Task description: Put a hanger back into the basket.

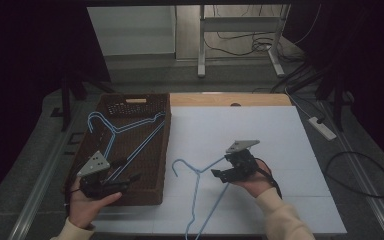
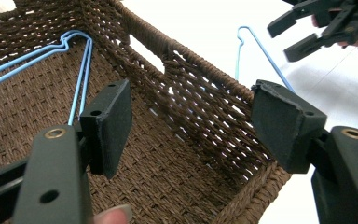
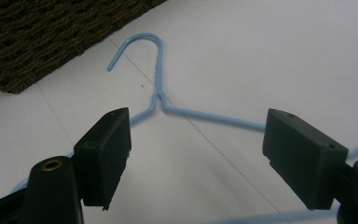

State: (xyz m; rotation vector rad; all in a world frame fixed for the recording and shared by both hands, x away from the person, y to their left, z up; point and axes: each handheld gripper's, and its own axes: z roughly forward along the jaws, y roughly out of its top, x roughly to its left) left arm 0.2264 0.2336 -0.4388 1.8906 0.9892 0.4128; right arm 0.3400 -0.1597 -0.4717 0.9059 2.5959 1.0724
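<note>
A light blue wire hanger (image 1: 197,175) lies flat on the white table top, hook toward the basket. My right gripper (image 1: 220,167) hovers open over its right shoulder. In the right gripper view the hanger's neck (image 3: 161,93) lies just beyond the open jaws (image 3: 198,144), with nothing between the pads. A brown woven basket (image 1: 165,145) stands at the left with two blue hangers (image 1: 125,131) inside. My left gripper (image 1: 130,169) is open over the basket's near end. In the left gripper view its jaws (image 2: 191,126) straddle the basket wall (image 2: 191,60) without touching it; the right gripper (image 2: 293,37) shows beyond.
The white board (image 1: 280,150) covers the table, with a wooden strip (image 1: 230,99) along its back edge. A power strip (image 1: 322,127) and cables lie on the floor to the right. A metal frame's legs (image 1: 201,45) stand behind the table.
</note>
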